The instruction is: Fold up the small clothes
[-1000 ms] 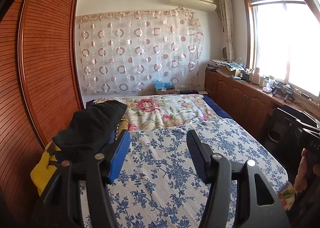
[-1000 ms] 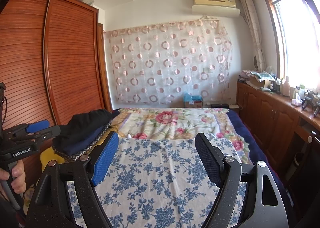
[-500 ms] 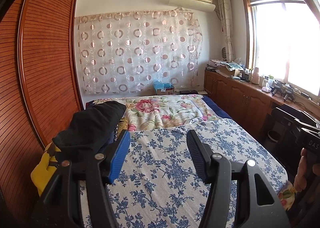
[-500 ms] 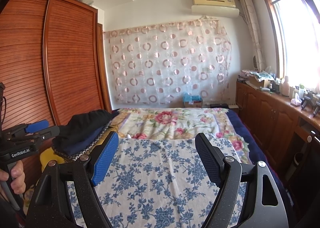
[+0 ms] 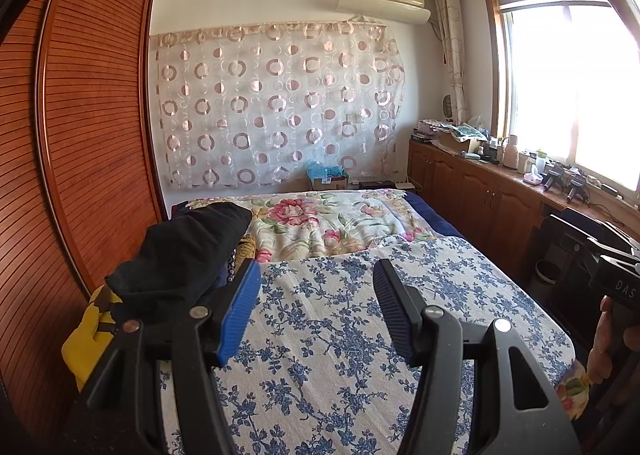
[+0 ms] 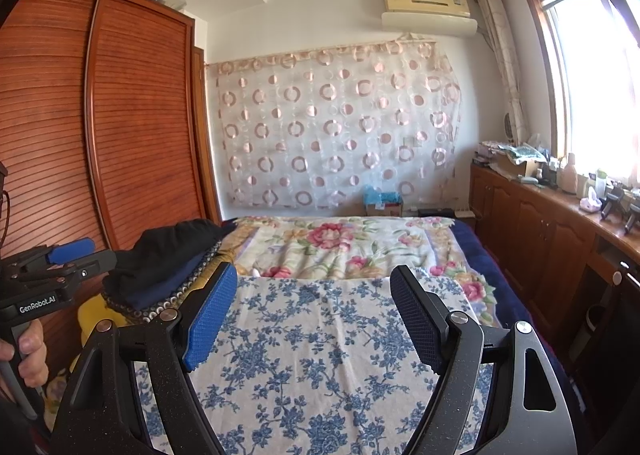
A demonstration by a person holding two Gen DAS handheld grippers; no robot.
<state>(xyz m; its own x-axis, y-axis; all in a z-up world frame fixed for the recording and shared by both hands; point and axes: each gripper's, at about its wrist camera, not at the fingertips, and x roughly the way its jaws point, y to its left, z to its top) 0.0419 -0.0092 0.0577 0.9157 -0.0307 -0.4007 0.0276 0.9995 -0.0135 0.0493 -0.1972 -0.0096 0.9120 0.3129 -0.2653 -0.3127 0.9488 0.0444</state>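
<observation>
Left gripper (image 5: pixel 316 311): jaws apart with nothing between them, held above the blue-flowered sheet (image 5: pixel 352 339) and pointing along the bed; in the right wrist view its body shows at 9 o'clock, gripped by a hand (image 6: pixel 24 351).
Right gripper (image 6: pixel 314 321): jaws spread wider than the left's, nothing between the pads, also above the blue-flowered sheet; in the left wrist view only its dark body and the fingers around its handle show, at 3 to 4 o'clock.
Pile of clothes (image 5: pixel 180 259): a black garment on top, lying along the bed's edge at 9 o'clock of the left gripper, next to the wardrobe; from the right wrist view a dark blue layer and a patterned edge show under the black one (image 6: pixel 160 259).
Yellow item (image 5: pixel 86 339): under the near end of the pile, at 8 o'clock in the left wrist view; what it is cannot be told.
Blue-flowered sheet: spread flat over the near half of the bed, with no garment on it.
Rose-patterned cover (image 6: pixel 336 245): over the far half of the bed, at 12 o'clock of both grippers.
Wardrobe (image 6: pixel 132 135): slatted wooden doors along the 9 o'clock side.
Circle-print curtain (image 5: pixel 276 107): hung on the far wall at 12 o'clock.
Wooden cabinets (image 5: pixel 472 195): under the window at 3 o'clock, top crowded with small things.
</observation>
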